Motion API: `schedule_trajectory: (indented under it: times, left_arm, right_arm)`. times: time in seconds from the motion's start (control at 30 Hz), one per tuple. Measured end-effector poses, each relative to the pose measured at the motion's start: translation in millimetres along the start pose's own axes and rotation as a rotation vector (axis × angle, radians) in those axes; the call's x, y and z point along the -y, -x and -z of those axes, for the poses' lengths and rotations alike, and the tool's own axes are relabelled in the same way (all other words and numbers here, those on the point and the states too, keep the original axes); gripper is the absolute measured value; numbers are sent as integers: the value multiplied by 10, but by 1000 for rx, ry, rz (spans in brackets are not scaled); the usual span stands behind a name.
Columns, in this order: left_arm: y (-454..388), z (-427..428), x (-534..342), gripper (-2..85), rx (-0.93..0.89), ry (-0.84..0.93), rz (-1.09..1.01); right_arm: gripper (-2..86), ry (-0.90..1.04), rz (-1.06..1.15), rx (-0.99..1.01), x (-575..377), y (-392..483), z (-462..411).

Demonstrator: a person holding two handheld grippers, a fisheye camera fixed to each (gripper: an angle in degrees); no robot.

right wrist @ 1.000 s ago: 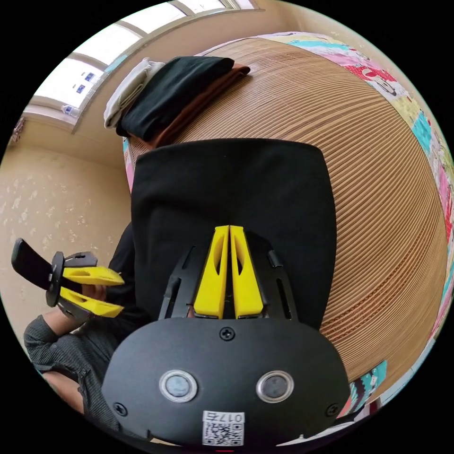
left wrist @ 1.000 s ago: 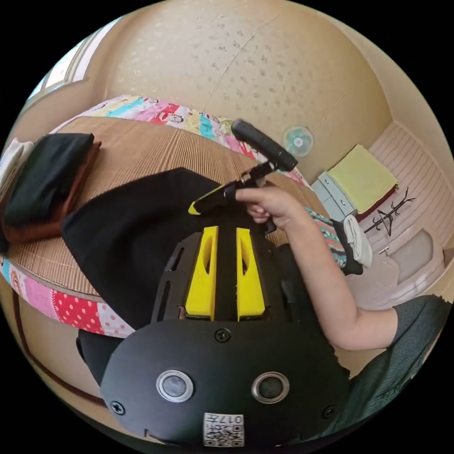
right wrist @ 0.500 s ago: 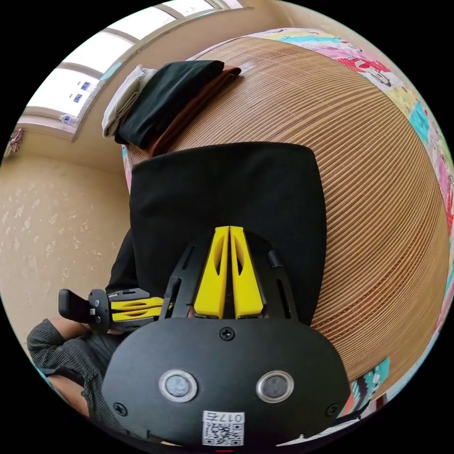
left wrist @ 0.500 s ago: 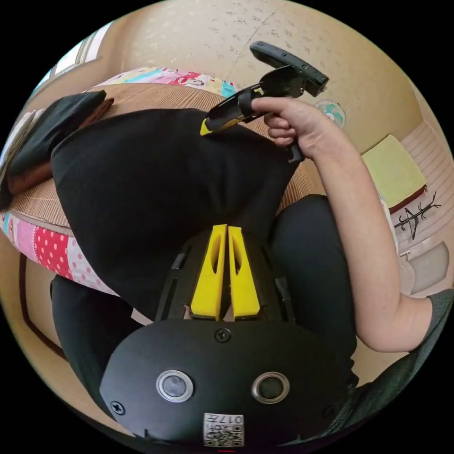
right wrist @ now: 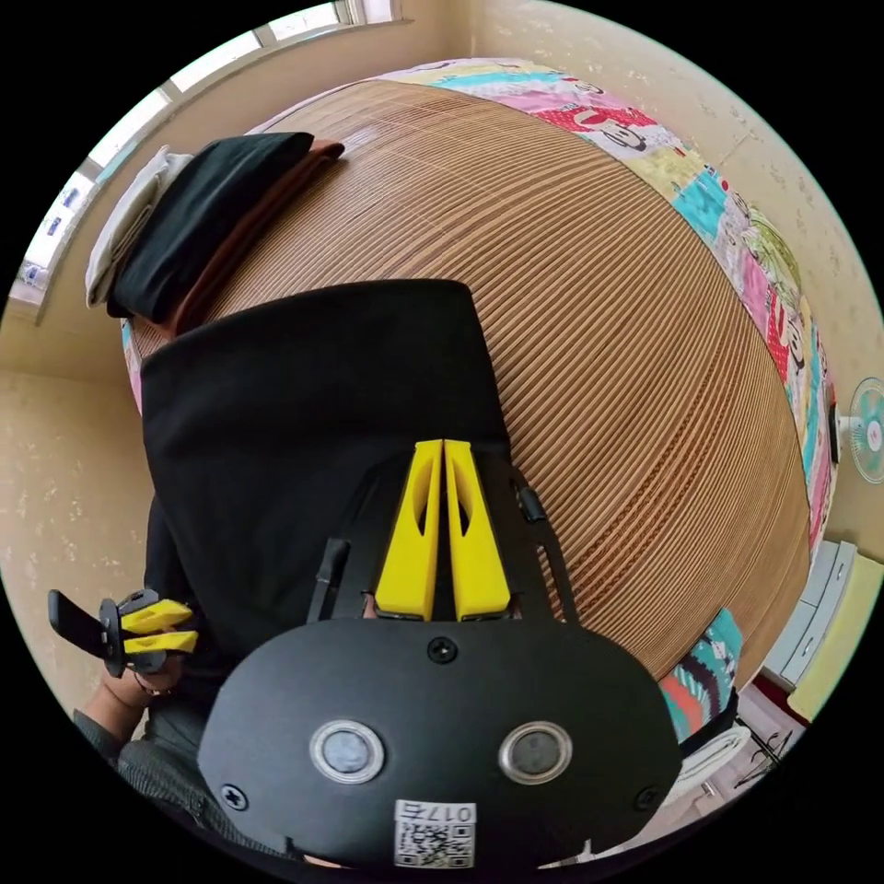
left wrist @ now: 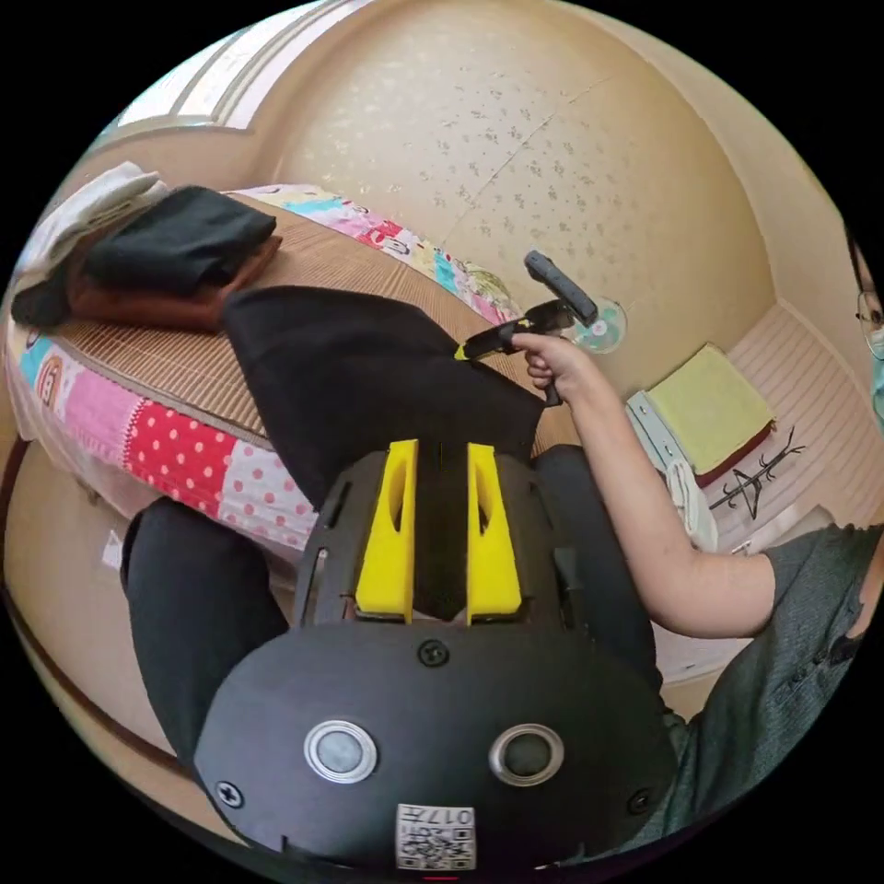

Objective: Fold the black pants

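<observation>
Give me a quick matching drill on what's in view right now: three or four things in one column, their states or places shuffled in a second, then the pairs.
Things:
1. left hand-held gripper
2. right hand-held gripper
3. black pants
4. stack of folded clothes

States or places:
A. far corner of the mat, near the window
B. jaws apart
C. jaws shut on the cloth's edge
D. lying on the mat, near edge hanging off the bed

Pairs: 1-B, 2-C, 3-D, 4-A

Small white sticker (left wrist: 436, 836) with square code on left gripper housing, characters too small to read. Same sticker (right wrist: 436, 834) on right gripper housing, unreadable too.
</observation>
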State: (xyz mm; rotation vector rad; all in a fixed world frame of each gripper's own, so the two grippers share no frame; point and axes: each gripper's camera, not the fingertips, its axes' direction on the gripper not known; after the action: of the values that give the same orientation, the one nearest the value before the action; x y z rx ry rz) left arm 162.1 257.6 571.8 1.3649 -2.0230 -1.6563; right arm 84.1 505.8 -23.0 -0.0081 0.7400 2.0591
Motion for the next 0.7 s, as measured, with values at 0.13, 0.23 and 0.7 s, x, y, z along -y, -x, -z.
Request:
schedule_trajectory:
  times: [0.13, 0.23, 0.7]
  left_arm:
    - [561, 310, -48, 171, 48, -35, 231]
    - [871, 310, -140, 172, -67, -32, 325]
    - [1410, 534, -139, 158, -219, -70, 418]
  right_arm:
    - [25, -193, -135, 277, -359, -648, 454]
    - [103, -181, -138, 448, -750, -1054, 714]
    - [197, 5, 12, 952, -647, -2574, -3]
